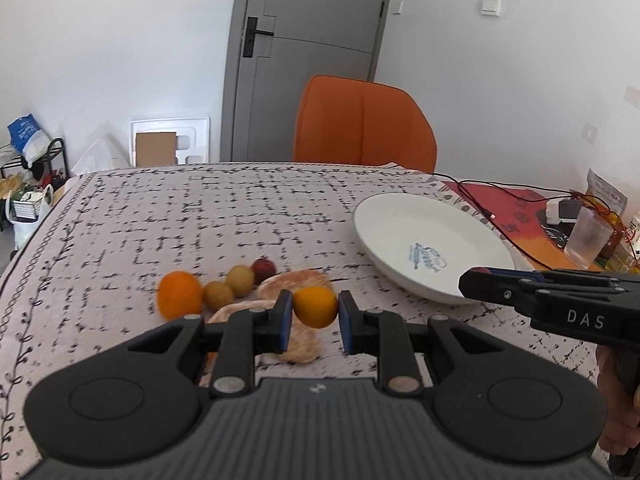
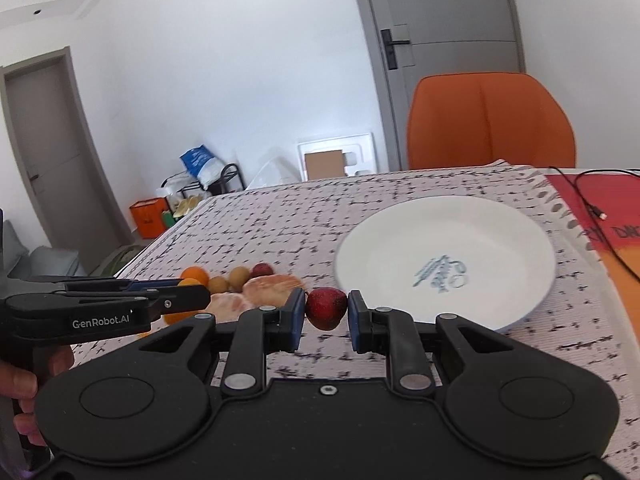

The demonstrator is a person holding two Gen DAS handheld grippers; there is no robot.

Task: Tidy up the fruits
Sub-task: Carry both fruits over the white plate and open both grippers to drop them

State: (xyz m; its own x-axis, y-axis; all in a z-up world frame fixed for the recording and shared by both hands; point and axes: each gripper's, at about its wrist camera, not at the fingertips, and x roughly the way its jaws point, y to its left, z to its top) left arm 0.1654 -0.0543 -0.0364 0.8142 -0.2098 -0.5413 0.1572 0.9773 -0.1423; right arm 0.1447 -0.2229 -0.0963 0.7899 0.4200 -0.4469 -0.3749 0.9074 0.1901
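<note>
Table: patterned cloth [image 1: 200,208], white plate [image 1: 400,232] on it.
Room: grey door [image 1: 304,60], orange chair [image 1: 360,120].
Left gripper [image 1: 315,314]: clamped on an orange fruit [image 1: 315,306].
Right gripper [image 2: 326,316]: clamped on a red fruit [image 2: 326,307].

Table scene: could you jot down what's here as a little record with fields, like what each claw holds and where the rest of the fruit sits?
left gripper: shut on a small orange, lifted off the table
right gripper: shut on a red fruit, lifted off the table
plate: white, printed mark in the middle, no fruit on it
loose fruit: one orange, two brownish round ones, one red one, peeled citrus pieces, grouped left of the plate
tablecloth: pale with black pattern
chair: orange, at the far side
glass: right of the plate
</note>
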